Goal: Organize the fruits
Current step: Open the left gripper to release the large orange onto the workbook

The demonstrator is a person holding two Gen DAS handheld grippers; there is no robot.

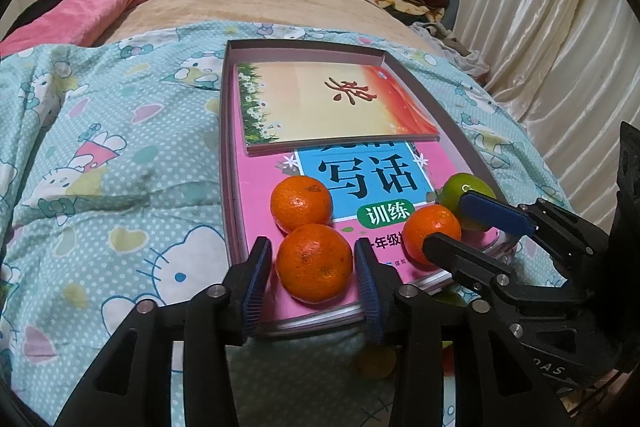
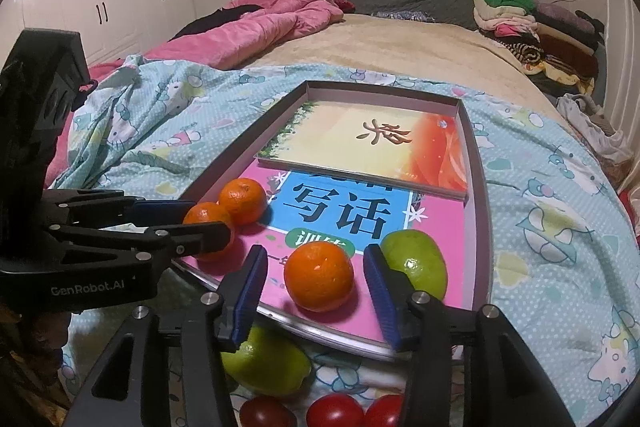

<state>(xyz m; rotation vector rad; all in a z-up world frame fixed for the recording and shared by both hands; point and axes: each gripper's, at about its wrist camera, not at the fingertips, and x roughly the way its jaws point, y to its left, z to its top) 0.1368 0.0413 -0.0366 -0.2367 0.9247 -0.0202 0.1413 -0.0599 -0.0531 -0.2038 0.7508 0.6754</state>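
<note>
We have two oranges just set down in the tray (image 2: 476, 187), each sitting between a pair of tongs. The left tongs (image 1: 314, 261) straddle the near orange (image 1: 315, 262) at the tray's front edge, pads standing a sliver clear of the peel on both sides, so open, not gripping. The right tongs (image 2: 316, 277) bracket the middle orange (image 2: 320, 275) the same way, with clear gaps either side. Both fruits rest on the pink book (image 2: 436, 239) lying in the tray, which sits on the bed (image 2: 400, 43). A third orange (image 1: 301, 203) touches the near one from behind, and a green fruit (image 2: 416, 261) lies just beside the right tongs' outer finger. To do this step well, we judge the tongs should back straight out along their own line, without sideways drift, since round fruit on a glossy cover will likely roll at a nudge. The oranges look bright, dimpled and firm, with small dark stem scars. More waits off the tray, near the right tongs: another green fruit (image 2: 266, 363) and three tomatoes (image 2: 336, 411) on the quilt (image 2: 552, 227).
</note>
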